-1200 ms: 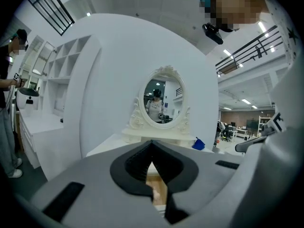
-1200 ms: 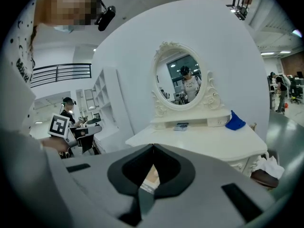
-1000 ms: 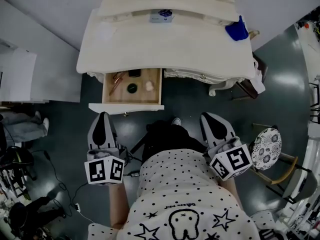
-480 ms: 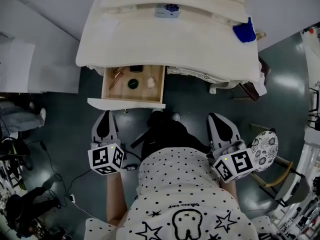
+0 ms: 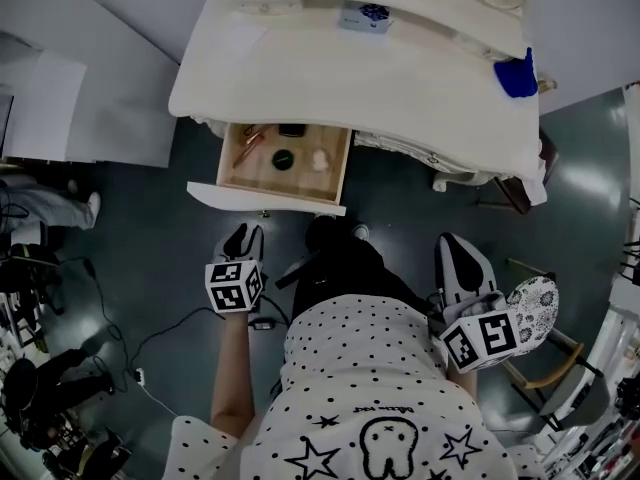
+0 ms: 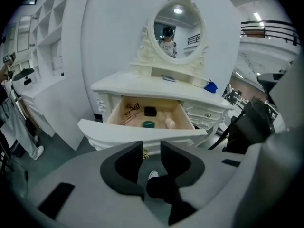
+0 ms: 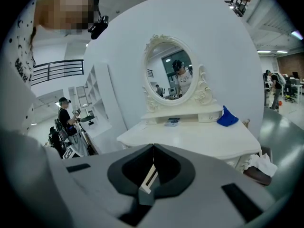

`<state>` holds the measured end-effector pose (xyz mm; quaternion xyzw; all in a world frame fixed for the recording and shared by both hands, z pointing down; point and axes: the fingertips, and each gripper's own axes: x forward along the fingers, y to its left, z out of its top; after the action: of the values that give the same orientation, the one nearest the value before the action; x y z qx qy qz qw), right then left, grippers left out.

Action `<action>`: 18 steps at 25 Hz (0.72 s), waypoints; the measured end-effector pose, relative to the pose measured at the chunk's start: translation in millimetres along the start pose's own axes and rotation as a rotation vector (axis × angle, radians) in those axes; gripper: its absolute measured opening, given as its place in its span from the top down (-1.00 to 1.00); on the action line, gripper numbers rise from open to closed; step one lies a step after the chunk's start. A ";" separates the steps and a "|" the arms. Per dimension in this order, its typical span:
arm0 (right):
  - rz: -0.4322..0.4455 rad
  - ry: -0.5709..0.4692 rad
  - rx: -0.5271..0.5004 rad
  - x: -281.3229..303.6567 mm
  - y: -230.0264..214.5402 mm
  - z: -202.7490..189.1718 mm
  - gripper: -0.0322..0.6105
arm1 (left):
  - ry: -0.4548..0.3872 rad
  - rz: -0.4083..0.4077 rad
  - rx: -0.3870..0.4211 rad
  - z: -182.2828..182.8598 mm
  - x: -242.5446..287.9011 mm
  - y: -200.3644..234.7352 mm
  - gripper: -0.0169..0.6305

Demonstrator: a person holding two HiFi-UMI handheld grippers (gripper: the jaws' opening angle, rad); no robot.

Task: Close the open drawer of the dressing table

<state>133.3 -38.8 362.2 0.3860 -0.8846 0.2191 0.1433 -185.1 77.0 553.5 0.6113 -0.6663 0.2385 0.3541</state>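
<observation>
drawer (image 5: 266,200) open, left gripper (image 5: 245,231) tilted down, fingers (image 6: 121,167) just opening, nothing between

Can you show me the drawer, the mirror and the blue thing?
drawer (image 5: 265,201), head view, its white front.
mirror (image 7: 170,70), right gripper view, middle of the glass.
blue thing (image 5: 517,76), head view, its middle.

The right claw (image 7: 153,150) is pointing toward the white counter (image 7: 199,139), its jaws pressing together with nothing lying between them. A blue cloth (image 7: 227,118) is sitting near the counter's right end. A small box (image 7: 172,122) is resting on the raised shelf (image 7: 194,113) under the oval mirror (image 7: 167,61), which is reflecting a person (image 7: 183,82).
</observation>
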 end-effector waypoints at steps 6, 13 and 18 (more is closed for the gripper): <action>-0.017 0.011 -0.002 -3.4 -7.1 -2.7 0.87 | 0.119 0.000 0.024 -34.8 46.6 5.0 0.44; -0.057 0.025 0.003 -8.9 -15.3 -7.1 0.87 | 0.182 0.019 -0.065 -59.4 88.3 14.8 0.38; -0.078 0.035 0.006 -8.1 -17.7 -6.8 0.87 | 0.214 0.016 -0.041 -61.5 102.8 14.0 0.38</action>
<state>152.4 -41.1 369.6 0.4168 -0.8656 0.2226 0.1658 -188.0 58.8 672.6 0.5696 -0.6343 0.2916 0.4338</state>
